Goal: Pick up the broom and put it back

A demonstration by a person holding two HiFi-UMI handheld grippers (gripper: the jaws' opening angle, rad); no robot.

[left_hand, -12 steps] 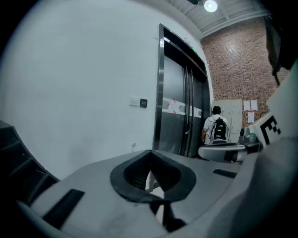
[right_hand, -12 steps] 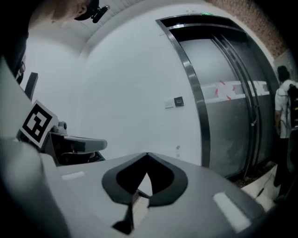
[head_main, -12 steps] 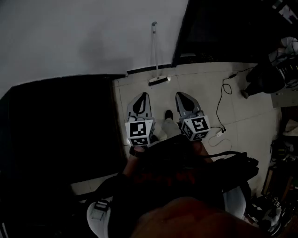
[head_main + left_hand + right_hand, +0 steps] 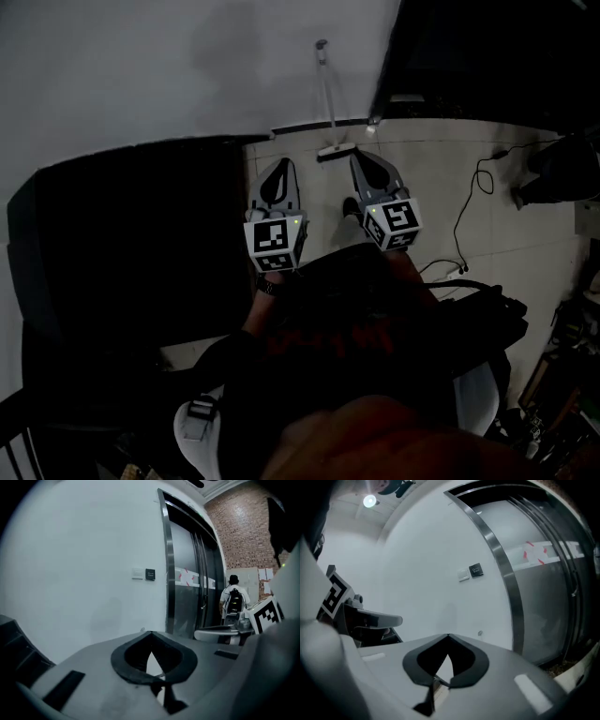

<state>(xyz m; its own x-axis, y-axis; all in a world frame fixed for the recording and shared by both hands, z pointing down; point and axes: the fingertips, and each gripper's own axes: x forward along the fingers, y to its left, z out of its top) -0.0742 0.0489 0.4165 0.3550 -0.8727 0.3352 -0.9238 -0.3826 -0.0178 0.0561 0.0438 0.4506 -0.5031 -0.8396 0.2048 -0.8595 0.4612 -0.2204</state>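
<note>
The broom leans upright against the white wall, its thin handle running up the wall and its pale head resting on the tiled floor. My left gripper hovers above the floor just left of the broom head, shut with nothing in it. My right gripper is just right of the broom head, also shut and empty. Both point toward the wall. In the gripper views the tips of my left gripper and my right gripper meet, with only the wall behind them.
A large black object fills the left side beside the tiles. A black cable snakes over the floor at the right. A dark metal-framed doorway stands right of the broom. A person with a backpack stands far off.
Both grippers have moved forward toward the wall and now flank the broom head. They have stayed shut.
</note>
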